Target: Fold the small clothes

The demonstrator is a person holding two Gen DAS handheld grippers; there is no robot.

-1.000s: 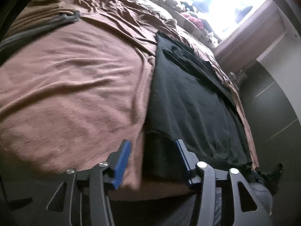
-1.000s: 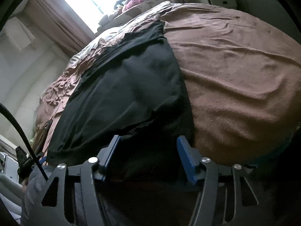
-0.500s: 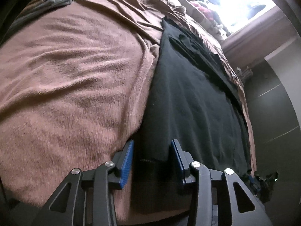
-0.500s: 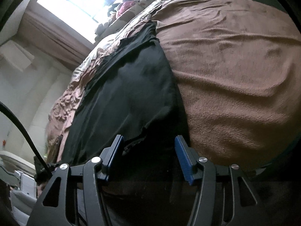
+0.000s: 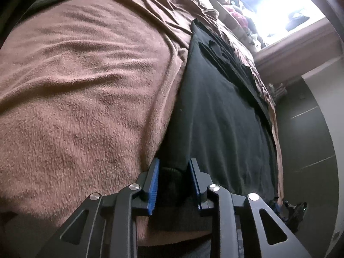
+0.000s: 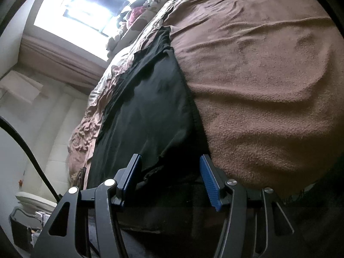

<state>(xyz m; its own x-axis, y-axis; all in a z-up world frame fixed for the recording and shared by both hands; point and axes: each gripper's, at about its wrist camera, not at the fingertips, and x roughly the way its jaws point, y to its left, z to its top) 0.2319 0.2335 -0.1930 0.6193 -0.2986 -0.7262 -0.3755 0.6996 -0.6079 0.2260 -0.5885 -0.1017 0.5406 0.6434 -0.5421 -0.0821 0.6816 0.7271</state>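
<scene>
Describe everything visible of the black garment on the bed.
The black garment is a thin, matte dark cloth spread mostly flat on the brown fleece blanket, running lengthwise toward the window, with layered folds at its far end. Its near hem hangs over the bed edge. The left hand-held gripper has a bunched near corner between its blue pads, its jaws having just been closing. The right hand-held gripper straddles the other near corner, where the hem looks ragged, with its jaws apart.
</scene>
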